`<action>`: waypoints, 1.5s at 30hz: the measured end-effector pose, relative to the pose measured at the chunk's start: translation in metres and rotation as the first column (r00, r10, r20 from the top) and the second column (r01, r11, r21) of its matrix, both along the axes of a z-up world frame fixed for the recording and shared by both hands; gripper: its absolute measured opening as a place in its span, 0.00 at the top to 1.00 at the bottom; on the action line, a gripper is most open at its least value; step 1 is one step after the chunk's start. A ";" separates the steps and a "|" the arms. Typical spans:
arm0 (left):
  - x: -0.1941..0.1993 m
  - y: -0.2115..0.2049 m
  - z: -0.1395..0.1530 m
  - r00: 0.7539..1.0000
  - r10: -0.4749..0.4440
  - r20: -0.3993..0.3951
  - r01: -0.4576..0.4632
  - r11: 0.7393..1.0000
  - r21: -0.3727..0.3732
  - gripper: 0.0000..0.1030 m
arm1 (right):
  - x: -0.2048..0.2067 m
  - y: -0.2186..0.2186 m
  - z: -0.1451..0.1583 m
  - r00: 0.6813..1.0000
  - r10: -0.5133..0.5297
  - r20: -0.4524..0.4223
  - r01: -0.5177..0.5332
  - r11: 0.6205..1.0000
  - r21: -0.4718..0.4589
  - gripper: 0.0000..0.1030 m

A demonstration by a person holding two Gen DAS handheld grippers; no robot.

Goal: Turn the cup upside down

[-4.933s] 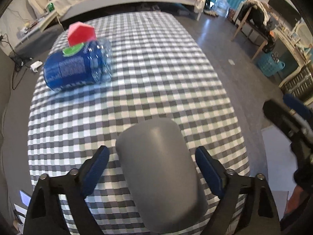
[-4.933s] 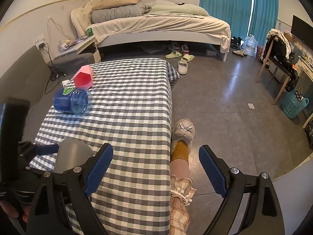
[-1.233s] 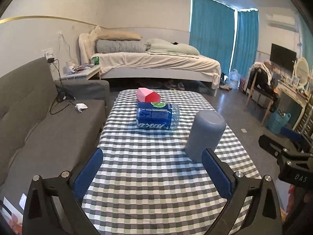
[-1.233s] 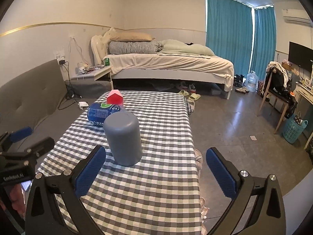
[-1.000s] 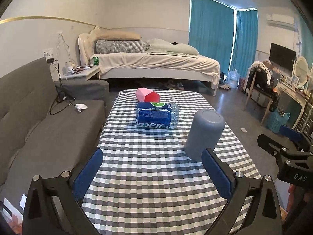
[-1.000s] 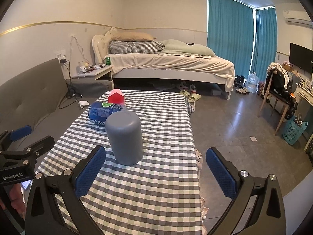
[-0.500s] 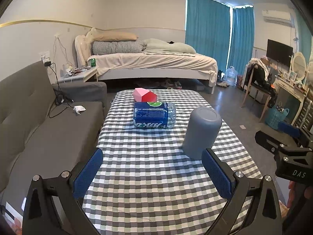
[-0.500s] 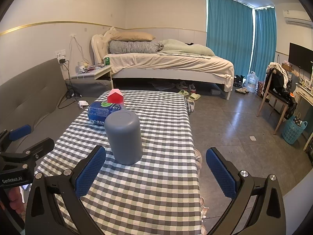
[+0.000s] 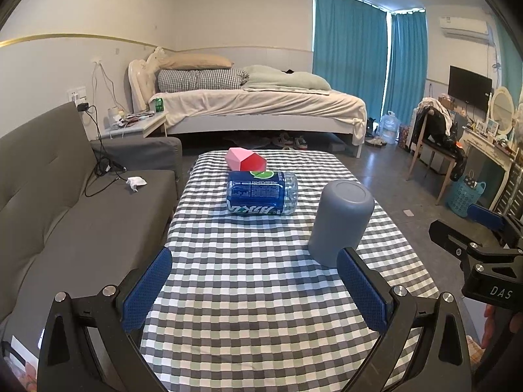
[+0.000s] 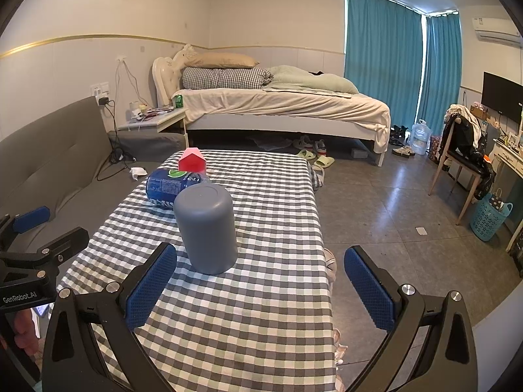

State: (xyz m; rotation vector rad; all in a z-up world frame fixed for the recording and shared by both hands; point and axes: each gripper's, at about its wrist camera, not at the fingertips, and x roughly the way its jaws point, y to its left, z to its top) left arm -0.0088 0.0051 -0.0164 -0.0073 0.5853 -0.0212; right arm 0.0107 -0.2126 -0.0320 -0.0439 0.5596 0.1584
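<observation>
The grey cup point(image 10: 206, 228) stands mouth-down on the checked surface point(image 10: 261, 300), its closed flat base uppermost and its long axis vertical; judged from this pose, the flip is complete. It is a smooth, matt, plain cylinder with a rounded shoulder and no handle, probably plastic. The cup lies ahead of both tools: toward the right finger of the left tool point(image 9: 255, 290), and up and inward from the left finger of the right tool point(image 10: 260, 289), which appears the nearer. Both tools are spread wide and hold nothing; their fingers carry blue, finely textured pads point(image 10: 152, 284). Beyond the cup, apart from it, a clear water bottle point(image 9: 261, 193) with a blue label lies on its side, and behind that rests a faceted pink-and-red box point(image 9: 245, 159). The surface wears a soft grey, white and green gingham cloth.
</observation>
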 end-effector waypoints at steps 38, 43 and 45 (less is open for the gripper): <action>0.000 0.001 -0.001 1.000 0.003 -0.002 -0.003 1.000 0.001 0.00 | 0.002 0.002 -0.003 1.000 0.007 -0.018 -0.007 1.000 -0.007 0.00; 0.000 0.001 -0.002 1.000 0.004 -0.005 -0.004 1.000 0.007 0.00 | 0.002 0.003 -0.004 1.000 0.008 -0.022 -0.008 1.000 -0.008 0.00; 0.000 0.001 -0.002 1.000 0.005 -0.003 -0.005 1.000 0.006 0.00 | 0.002 0.003 -0.004 1.000 0.007 -0.021 -0.007 1.000 -0.009 0.00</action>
